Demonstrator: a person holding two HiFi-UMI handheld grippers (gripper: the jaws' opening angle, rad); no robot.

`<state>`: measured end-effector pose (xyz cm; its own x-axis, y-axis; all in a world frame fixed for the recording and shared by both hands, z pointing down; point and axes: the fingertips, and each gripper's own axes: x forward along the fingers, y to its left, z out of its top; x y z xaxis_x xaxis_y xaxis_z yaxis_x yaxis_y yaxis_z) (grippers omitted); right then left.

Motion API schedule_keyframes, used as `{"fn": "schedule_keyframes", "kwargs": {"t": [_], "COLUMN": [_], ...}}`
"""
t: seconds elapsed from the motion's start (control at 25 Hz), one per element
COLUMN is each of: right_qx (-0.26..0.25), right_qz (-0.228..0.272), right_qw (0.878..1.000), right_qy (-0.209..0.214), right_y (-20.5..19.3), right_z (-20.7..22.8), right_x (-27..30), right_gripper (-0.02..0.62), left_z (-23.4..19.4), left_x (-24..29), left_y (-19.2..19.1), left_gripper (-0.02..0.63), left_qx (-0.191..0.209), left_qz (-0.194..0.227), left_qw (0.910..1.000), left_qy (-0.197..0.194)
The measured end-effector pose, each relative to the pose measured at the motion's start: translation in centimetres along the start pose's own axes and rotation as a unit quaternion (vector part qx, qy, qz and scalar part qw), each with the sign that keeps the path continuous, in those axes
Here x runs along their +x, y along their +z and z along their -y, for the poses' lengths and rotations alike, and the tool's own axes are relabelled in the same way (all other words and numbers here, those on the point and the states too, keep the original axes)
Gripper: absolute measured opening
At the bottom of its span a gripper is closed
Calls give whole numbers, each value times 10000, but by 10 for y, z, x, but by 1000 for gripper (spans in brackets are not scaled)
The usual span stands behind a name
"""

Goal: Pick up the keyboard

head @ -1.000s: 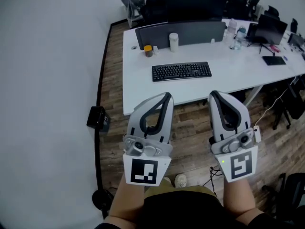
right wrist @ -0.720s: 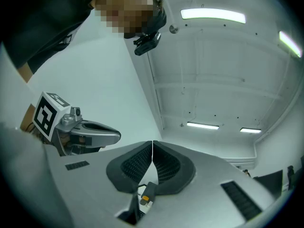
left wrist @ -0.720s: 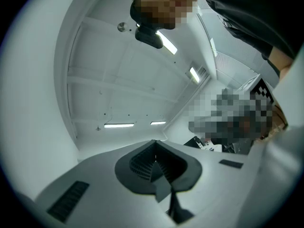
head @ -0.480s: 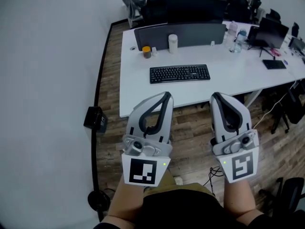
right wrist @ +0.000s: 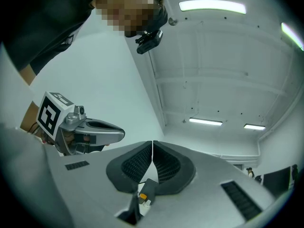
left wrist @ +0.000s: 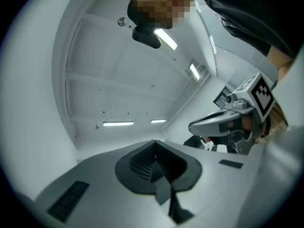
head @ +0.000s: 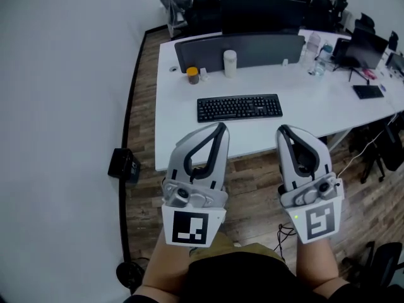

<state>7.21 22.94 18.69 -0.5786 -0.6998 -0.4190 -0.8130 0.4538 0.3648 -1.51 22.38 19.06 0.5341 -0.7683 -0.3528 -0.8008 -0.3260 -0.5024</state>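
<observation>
A black keyboard [head: 239, 107] lies flat near the front edge of a white desk [head: 189, 131] in the head view. My left gripper [head: 220, 127] is held in front of the desk, below and left of the keyboard, shut and empty. My right gripper [head: 282, 130] is level with it, below the keyboard's right end, also shut with nothing in it. Both point upward toward the ceiling in the gripper views, pads pressed together: left gripper [left wrist: 155, 144], right gripper [right wrist: 152, 144]. Neither touches the keyboard.
Behind the keyboard stand a grey divider panel [head: 240, 44], a white cylinder [head: 230, 63] and a small orange-lidded jar [head: 192, 75]. Bottles [head: 314, 49] and monitors [head: 367, 43] sit at the right. A white wall runs along the left, with a black box [head: 122, 165] on the wooden floor.
The desk and keyboard have drawn closer and lower in the head view as I moved forward. Both grippers kept their pose and stayed shut.
</observation>
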Motion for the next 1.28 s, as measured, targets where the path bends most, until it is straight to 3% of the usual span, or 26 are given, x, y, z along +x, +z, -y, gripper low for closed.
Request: {"fn": "schedule_keyframes", "kwargs": {"t": [0.84, 1.28], "right_qx": [-118, -179], "right_qz": [-428, -601], "right_qw": [9984, 9974], "right_qy": [-363, -361], "right_y": [-119, -155], "right_z": [58, 65], "right_x": [185, 250], "right_gripper": [32, 32], "left_z": [-121, -162], "left_x": [137, 174], "left_y": [-139, -191], "left_gripper": [8, 8], "left_qx": [-127, -255], "left_qz": [-93, -94], "left_qw": [9992, 9986], "left_qy": [-379, -451]}}
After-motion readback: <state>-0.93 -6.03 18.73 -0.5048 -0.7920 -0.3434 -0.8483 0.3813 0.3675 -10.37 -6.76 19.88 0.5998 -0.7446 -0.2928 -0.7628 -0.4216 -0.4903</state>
